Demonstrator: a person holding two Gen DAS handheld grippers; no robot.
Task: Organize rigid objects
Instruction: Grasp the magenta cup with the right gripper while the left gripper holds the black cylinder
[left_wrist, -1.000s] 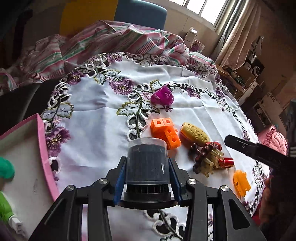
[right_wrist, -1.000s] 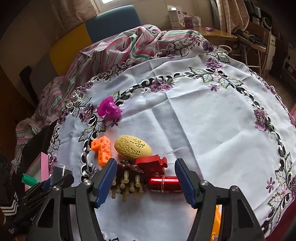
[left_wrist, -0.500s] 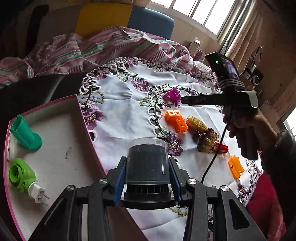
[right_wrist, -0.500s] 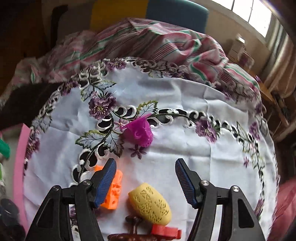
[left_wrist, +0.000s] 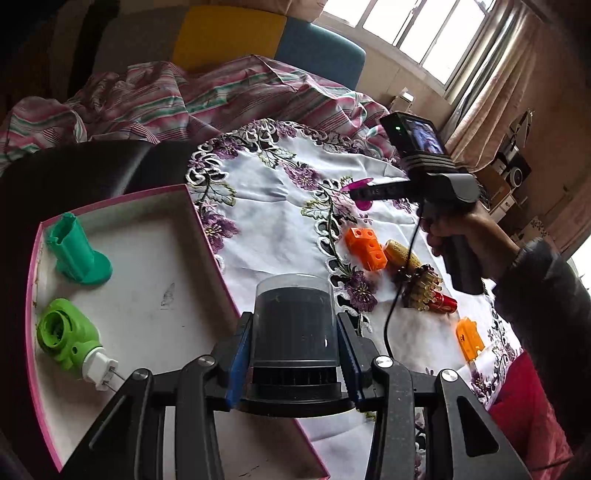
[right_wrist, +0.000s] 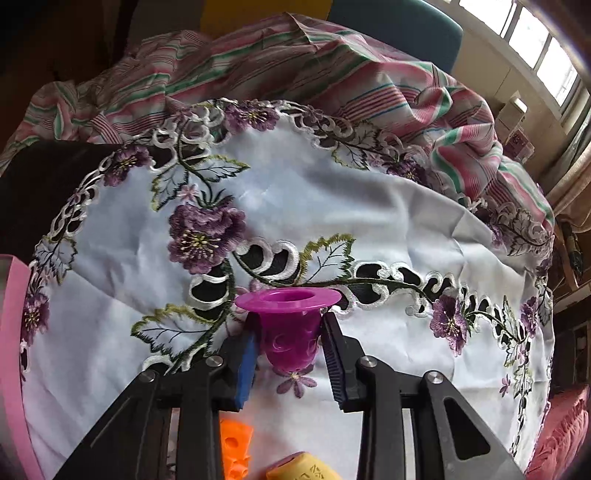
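Note:
My left gripper (left_wrist: 293, 343) is shut on a dark cylinder with a clear cap (left_wrist: 294, 321), held above the right rim of a pink-edged white tray (left_wrist: 207, 240). The tray holds a teal funnel-shaped piece (left_wrist: 75, 251) and a green plug-in device (left_wrist: 68, 338). My right gripper (right_wrist: 290, 341) has its blue pads on both sides of a purple flanged cup (right_wrist: 290, 314) on the embroidered tablecloth (right_wrist: 332, 206); the right gripper also shows in the left wrist view (left_wrist: 373, 192). I cannot tell if the pads press the cup.
On the cloth lie orange blocks (left_wrist: 365, 247), a yellow patterned oval (left_wrist: 400, 253), a brown bristled piece (left_wrist: 421, 288), a red tube (left_wrist: 443, 301) and an orange piece (left_wrist: 469, 338). A striped cloth (left_wrist: 207, 96) is bunched at the table's far side.
My left gripper has carried the cylinder left, over the tray's edge. My right gripper has moved forward past the yellow oval and orange blocks and closed in around the purple cup.

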